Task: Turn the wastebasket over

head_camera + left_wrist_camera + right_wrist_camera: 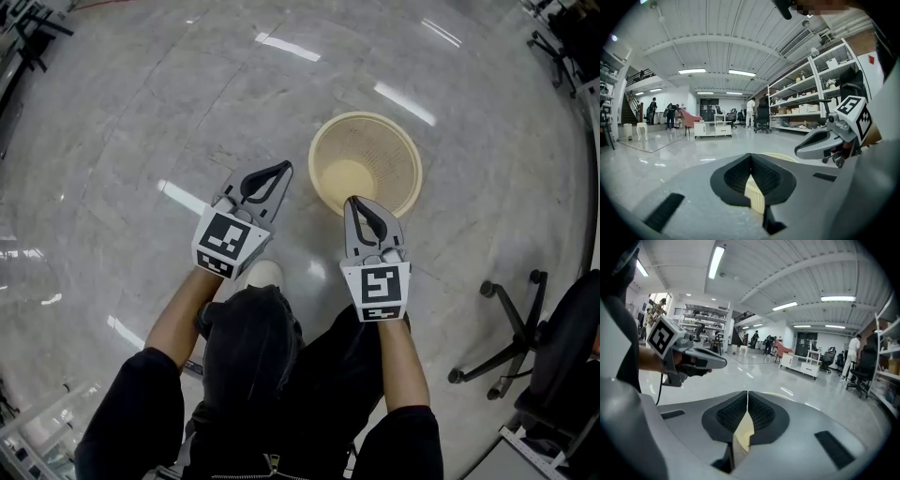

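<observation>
A cream wastebasket (380, 150) stands upright on the grey floor, its open mouth facing up. My right gripper (352, 200) is shut and empty, with its tips at the basket's near rim; I cannot tell if they touch. My left gripper (286, 166) is also shut and empty, just left of the basket and apart from it. In the left gripper view the basket (754, 194) shows behind the closed left gripper (750, 154), and the right gripper (798, 151) reaches in from the right. In the right gripper view the basket (743, 434) lies behind the closed right gripper (747, 392); the left gripper (724, 363) is at the left.
An office chair (511, 328) stands at the right, close to my right arm. My shoe (265, 274) is on the floor below the left gripper. Shelving (806, 98) and a white cabinet (712, 129) stand far off, with people in the distance.
</observation>
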The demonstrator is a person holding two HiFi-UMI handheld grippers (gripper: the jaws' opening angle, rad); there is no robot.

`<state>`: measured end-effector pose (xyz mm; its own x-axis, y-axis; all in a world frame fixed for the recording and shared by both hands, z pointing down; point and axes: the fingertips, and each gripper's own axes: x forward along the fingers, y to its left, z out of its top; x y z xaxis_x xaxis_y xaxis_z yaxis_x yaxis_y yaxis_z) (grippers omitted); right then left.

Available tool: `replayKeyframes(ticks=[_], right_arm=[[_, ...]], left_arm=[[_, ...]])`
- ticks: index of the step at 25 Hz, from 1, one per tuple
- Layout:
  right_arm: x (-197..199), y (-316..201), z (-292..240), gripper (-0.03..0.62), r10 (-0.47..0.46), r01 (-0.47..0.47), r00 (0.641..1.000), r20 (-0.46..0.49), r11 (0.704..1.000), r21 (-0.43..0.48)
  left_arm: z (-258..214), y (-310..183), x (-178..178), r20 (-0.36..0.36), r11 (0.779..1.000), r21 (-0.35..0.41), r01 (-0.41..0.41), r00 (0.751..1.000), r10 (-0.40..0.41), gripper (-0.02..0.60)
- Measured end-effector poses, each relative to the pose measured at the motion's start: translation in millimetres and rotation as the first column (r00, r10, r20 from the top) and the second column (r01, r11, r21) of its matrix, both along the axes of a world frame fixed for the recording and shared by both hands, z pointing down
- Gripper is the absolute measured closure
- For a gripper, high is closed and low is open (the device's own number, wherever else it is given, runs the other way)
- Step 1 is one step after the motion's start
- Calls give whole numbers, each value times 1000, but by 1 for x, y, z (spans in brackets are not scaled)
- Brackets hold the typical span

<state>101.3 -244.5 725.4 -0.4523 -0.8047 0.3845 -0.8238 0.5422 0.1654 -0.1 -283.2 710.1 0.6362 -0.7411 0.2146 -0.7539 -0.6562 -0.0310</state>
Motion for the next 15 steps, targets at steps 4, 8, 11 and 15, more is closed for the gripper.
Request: replayKeyframes(ticks=[4,8,11,15], right_arm=[[-15,-2,39,580,-78,70,990,-119,995,-68],[-24,-8,70,499,-134,110,966,-221,987,-118],[-29,-13,97,497,-178,133,934,-308,978,-163],[-36,-16,121,497,-217,141,903,-372,965,-222]], left_arm=[[5,7,-14,3,1000,0,21,1000,-21,576],[16,12,-30,-7,998,-10,59,998,-59,576],[26,15,-36,-15,996,-26,81,997,-81,575],[34,20,-42,-13,995,-38,92,996,-92,576]])
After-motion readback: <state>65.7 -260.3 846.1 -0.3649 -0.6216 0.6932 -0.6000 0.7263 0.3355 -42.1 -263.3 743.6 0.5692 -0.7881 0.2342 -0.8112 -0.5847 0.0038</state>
